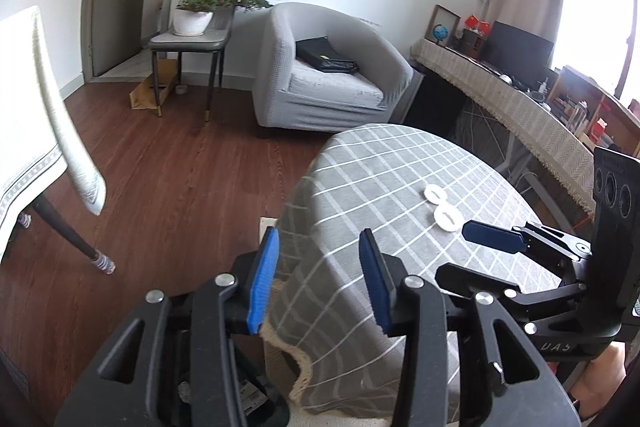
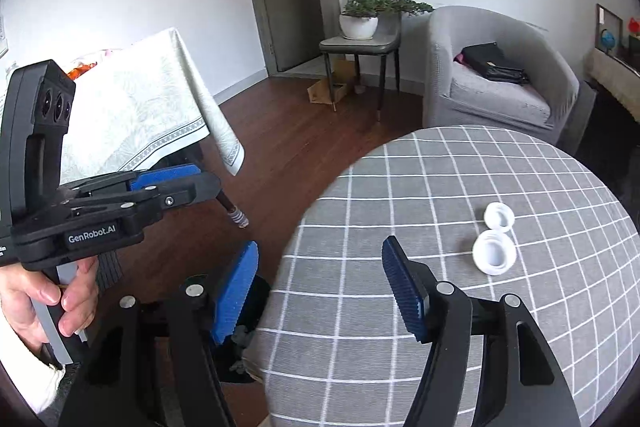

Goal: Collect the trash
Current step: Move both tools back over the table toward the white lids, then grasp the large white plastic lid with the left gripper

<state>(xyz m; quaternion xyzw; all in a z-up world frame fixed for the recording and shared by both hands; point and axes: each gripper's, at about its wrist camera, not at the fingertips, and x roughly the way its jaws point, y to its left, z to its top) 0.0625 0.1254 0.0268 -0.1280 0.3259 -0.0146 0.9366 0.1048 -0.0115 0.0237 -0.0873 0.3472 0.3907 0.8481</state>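
Round tabletop [image 2: 440,307] under grey checked cloth, wood floor around. Two white lids [image 2: 494,241] lie touching on cloth, ahead and right of right tool [image 2: 320,291], untouched. Right tool spread, nothing between pads. Left tool [image 1: 318,281] spread, empty, over cloth edge. Dark bin [image 2: 244,347] on floor below right tool's left pad, scraps inside.

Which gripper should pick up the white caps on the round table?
Right, probably. The right gripper is open above the table beside the two white caps; the left gripper straddles the table's edge, farther from them.
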